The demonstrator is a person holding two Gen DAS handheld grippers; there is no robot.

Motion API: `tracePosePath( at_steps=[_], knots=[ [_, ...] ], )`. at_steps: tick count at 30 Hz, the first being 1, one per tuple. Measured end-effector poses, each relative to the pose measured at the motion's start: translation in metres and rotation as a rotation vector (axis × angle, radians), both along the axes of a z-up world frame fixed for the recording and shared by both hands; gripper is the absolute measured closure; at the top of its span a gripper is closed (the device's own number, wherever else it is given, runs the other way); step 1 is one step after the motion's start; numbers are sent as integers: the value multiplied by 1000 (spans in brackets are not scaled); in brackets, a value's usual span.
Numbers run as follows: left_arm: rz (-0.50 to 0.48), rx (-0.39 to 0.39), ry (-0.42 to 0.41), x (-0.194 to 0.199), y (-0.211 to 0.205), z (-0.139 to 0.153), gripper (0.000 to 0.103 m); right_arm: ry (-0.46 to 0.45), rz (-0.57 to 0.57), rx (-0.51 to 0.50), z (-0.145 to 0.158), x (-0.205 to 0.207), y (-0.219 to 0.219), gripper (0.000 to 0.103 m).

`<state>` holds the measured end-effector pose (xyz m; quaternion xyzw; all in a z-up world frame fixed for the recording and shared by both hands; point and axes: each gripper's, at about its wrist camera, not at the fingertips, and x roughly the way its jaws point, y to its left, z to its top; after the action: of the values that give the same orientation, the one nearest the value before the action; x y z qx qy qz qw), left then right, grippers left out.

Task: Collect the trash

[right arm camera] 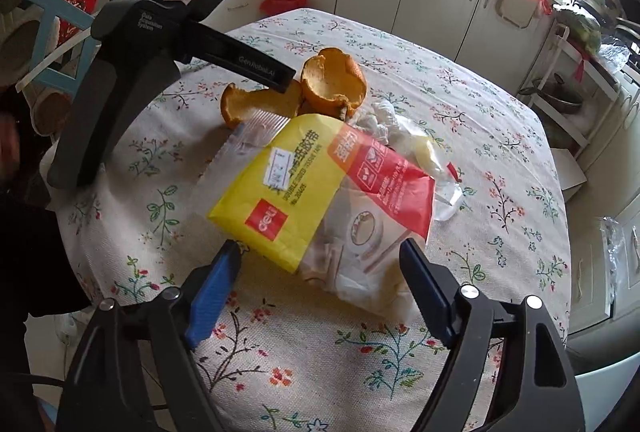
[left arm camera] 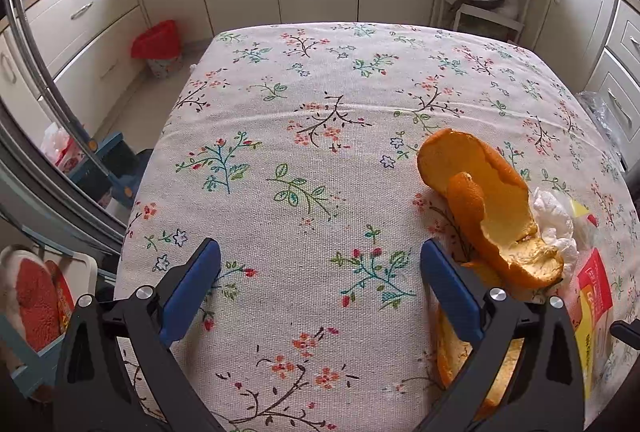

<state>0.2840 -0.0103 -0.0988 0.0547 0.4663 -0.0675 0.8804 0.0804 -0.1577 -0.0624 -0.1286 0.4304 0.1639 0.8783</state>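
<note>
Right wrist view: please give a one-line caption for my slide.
Open right claw above a yellow-and-red plastic wrapper, with orange peels and crumpled tissue behind it on the floral tablecloth.

Each tool (right arm camera: 320, 264): black arms, silver screws, blue pads (right arm camera: 214, 296); possibly dark sleeve.

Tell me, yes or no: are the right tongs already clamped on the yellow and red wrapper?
No. The right tongs stand open, their blue pads either side of the yellow and red wrapper without pressing it.

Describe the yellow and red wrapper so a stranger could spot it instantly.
On the floral tablecloth, a small heap of trash lies together. The wrapper is its nearest, flattest piece, in front of the orange peels and crumpled tissue. Only it carries print.
</note>
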Motion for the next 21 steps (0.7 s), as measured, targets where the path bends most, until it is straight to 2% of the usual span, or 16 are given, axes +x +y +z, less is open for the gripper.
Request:
tracePosePath(
  at_steps=[10, 13, 21],
  knots=[
    [0, 0, 0, 0, 0, 0, 7, -91, -30, -40, 3, -21, 13, 23],
    [0, 0, 0, 0, 0, 0, 7, -123, -54, -63, 5, -33, 20, 18],
    [0, 0, 1, 0, 0, 0, 7, -114, -97, -123, 8, -38, 40, 17]
  ],
)
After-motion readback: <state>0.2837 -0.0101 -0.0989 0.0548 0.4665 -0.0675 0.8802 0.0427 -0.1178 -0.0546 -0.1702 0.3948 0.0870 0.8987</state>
